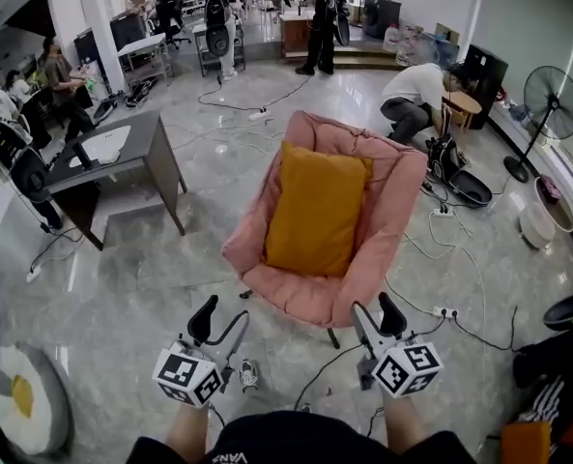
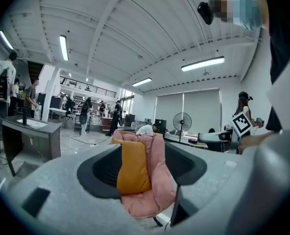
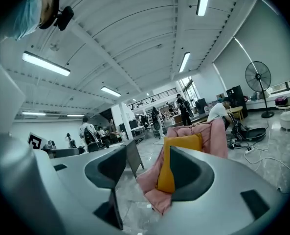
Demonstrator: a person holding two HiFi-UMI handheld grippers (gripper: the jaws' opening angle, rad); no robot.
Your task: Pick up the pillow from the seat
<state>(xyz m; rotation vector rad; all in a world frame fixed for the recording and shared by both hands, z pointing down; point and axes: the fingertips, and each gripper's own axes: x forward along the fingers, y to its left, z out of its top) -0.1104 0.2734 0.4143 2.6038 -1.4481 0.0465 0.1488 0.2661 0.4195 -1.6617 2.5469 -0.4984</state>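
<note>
Pillow [image 1: 317, 207]: orange, propped on pink seat [image 1: 383, 222], untouched. Left gripper [image 1: 218, 329], right gripper [image 1: 378, 319]: jaws apart, empty, short of seat. Approach, grasp, lift pending.

Two grippers, left gripper [image 1: 220, 319] and right gripper [image 1: 377, 315], face one orange pillow [image 1: 315, 211] on one pink chair [image 1: 394, 196] ahead, one grey desk [image 1: 143, 138] left, one standing fan [image 1: 553, 101] right.

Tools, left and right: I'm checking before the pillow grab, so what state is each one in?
Left tool: open, holding nothing.
Right tool: open, holding nothing.
</note>
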